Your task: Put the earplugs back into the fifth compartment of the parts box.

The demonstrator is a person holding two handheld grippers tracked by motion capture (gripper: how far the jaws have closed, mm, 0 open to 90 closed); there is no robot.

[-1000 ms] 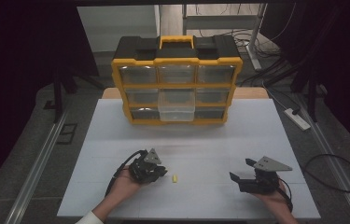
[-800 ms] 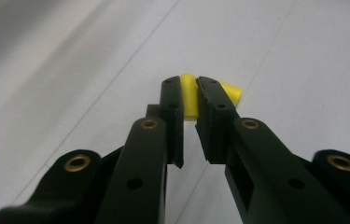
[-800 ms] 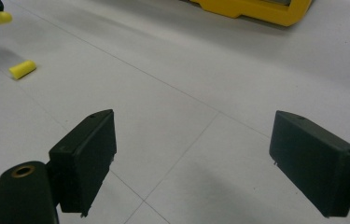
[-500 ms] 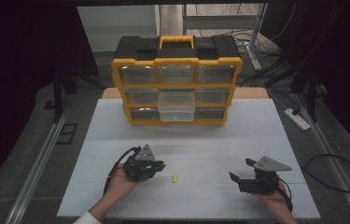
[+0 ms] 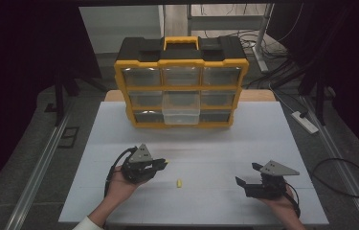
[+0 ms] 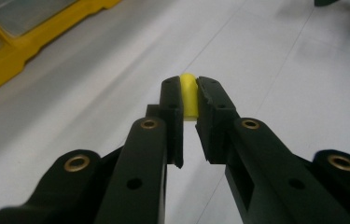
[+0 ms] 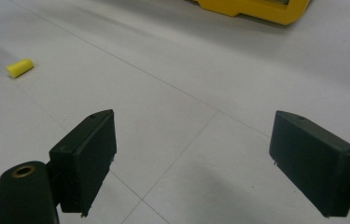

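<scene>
Left hand-held gripper (image 6: 190, 100), pinching a yellow plug (image 6: 189, 95), has lifted; right hand-held gripper (image 7: 191, 154) stays agape.

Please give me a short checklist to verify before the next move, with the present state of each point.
1. Left claw shut on the small yellow foam plug: ok.
2. Plug lifted off the white table: cannot tell.
3. Second small yellow plug lying free on the table: ok.
4. Right claw open and holding nothing: ok.
5. Clear middle drawer of the yellow and black organiser box pulled out: ok.
6. Drawer contents: cannot tell.
</scene>
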